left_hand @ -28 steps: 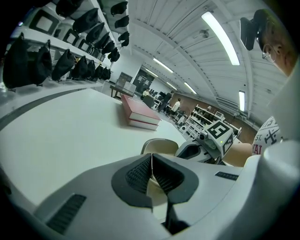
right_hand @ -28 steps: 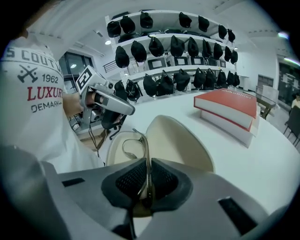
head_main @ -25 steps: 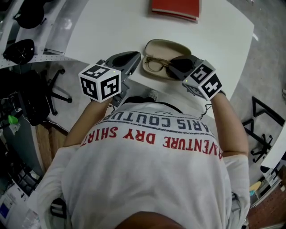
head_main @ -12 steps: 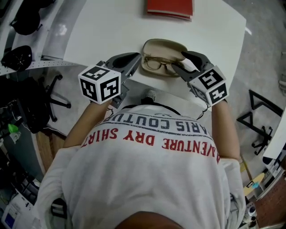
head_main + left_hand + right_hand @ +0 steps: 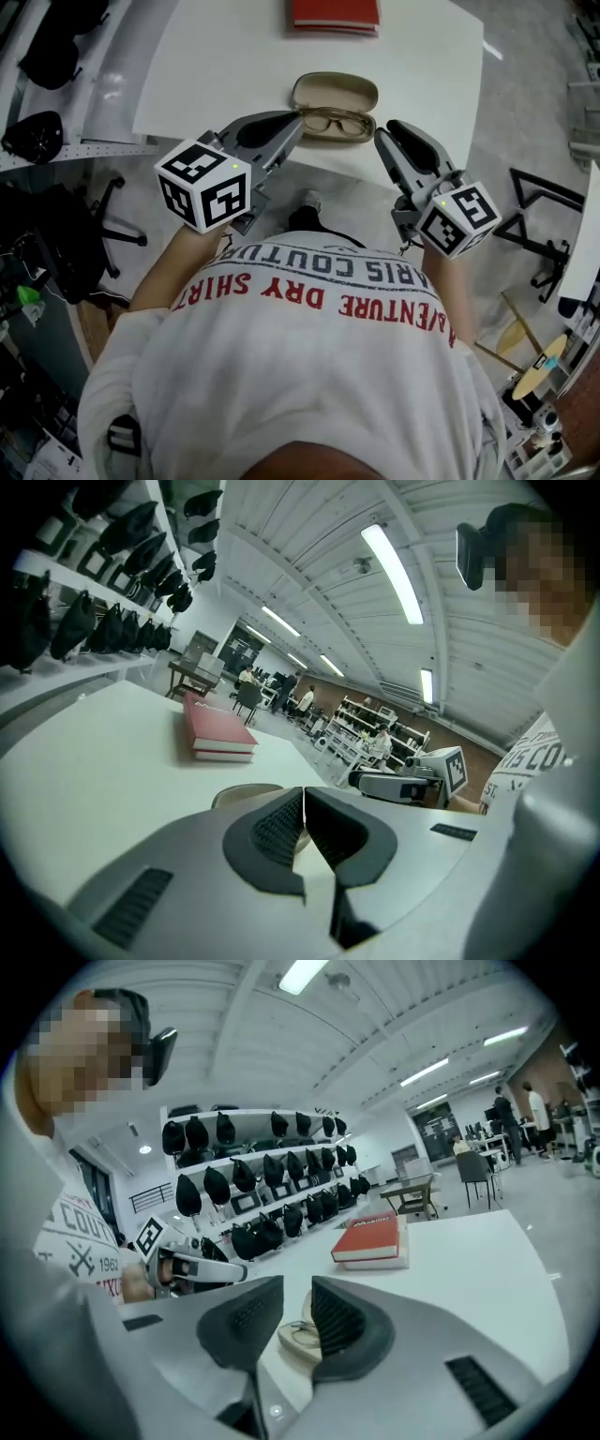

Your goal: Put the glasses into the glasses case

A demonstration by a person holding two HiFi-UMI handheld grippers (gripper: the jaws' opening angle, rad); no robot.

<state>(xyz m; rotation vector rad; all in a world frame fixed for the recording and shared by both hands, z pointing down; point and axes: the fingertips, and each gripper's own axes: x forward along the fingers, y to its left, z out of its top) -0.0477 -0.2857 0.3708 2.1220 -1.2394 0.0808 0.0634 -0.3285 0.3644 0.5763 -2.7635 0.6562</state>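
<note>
Beige glasses case (image 5: 335, 91) lying open on the white table (image 5: 234, 66), close to the near edge; anyone else see the glasses (image 5: 334, 122) already sitting in its lower half? — op

Yep, the glasses are in and the lid's up, not closed yet; the red book (image 5: 336, 13) is at the far edge, well apart from the case — reply

What about the two tools? — op

The left hand-held gripper (image 5: 297, 119) has its jaws pressed together with nothing in them; its own view shows the ribbed pads (image 5: 277, 832) meeting, with the case peeking out behind them; its tip sits near the case's left end. The right hand-held gripper (image 5: 382, 133) is near the right end; its jaws are partway apart and have just been closing, with nothing between them; in its view you look through the gap at the case and glasses further out on the table. Both point out over the table from the person's side — reply
</note>
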